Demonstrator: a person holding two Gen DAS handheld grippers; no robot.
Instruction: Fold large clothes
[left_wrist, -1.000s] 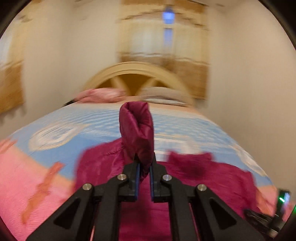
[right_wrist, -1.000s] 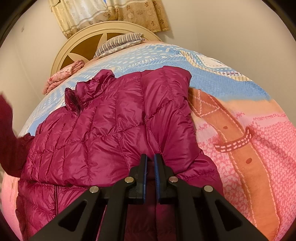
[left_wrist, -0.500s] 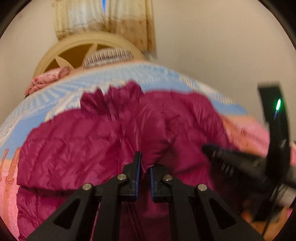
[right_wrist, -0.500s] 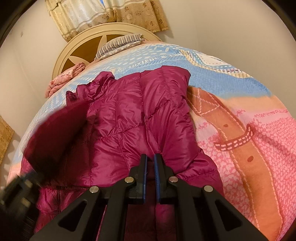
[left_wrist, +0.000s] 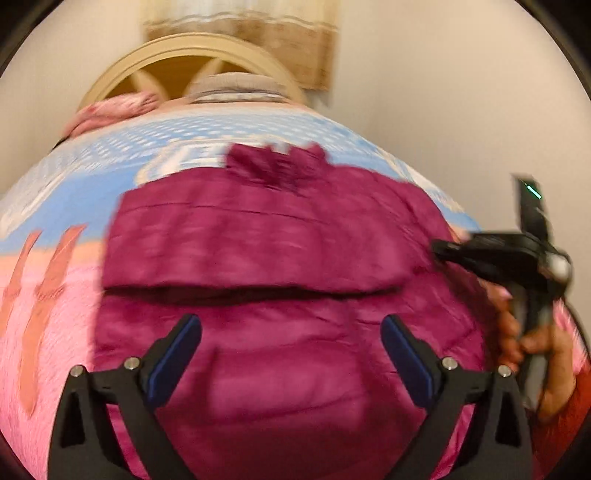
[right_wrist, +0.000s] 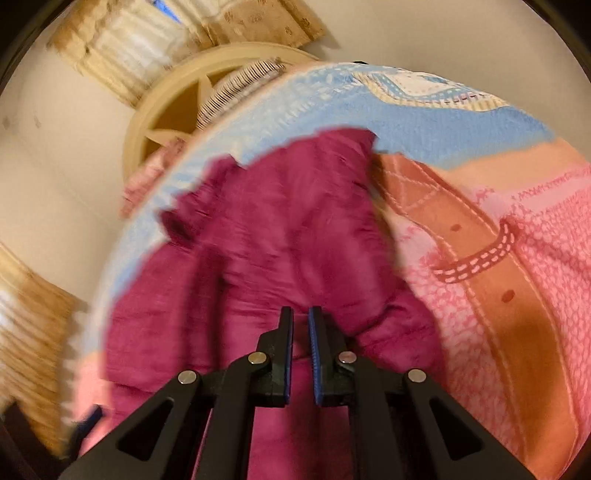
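Note:
A magenta puffer jacket (left_wrist: 288, 387) lies spread on the bed, collar toward the headboard. One sleeve (left_wrist: 258, 243) is folded flat across its chest. My left gripper (left_wrist: 291, 325) hovers over the jacket's lower body; its jaws are opening wide and nothing is between them. My right gripper (right_wrist: 301, 314) is shut, low over the jacket (right_wrist: 280, 236) near its right side. Whether any fabric is pinched in it cannot be told. In the left wrist view the right gripper (left_wrist: 439, 247) points at the jacket's right edge, held by a hand (left_wrist: 546, 354).
The bedspread (left_wrist: 48, 295) is pink, orange and blue. A pink pillow (left_wrist: 110, 110) and a striped pillow (left_wrist: 236, 86) lie by the arched cream headboard (left_wrist: 192, 55). Plain walls close in on both sides, with a curtain (right_wrist: 122, 48) behind the headboard.
The left gripper swung down over the jacket with the sleeve, then let go and opened wide. The sleeve now lies across the chest. The right gripper's view has tilted.

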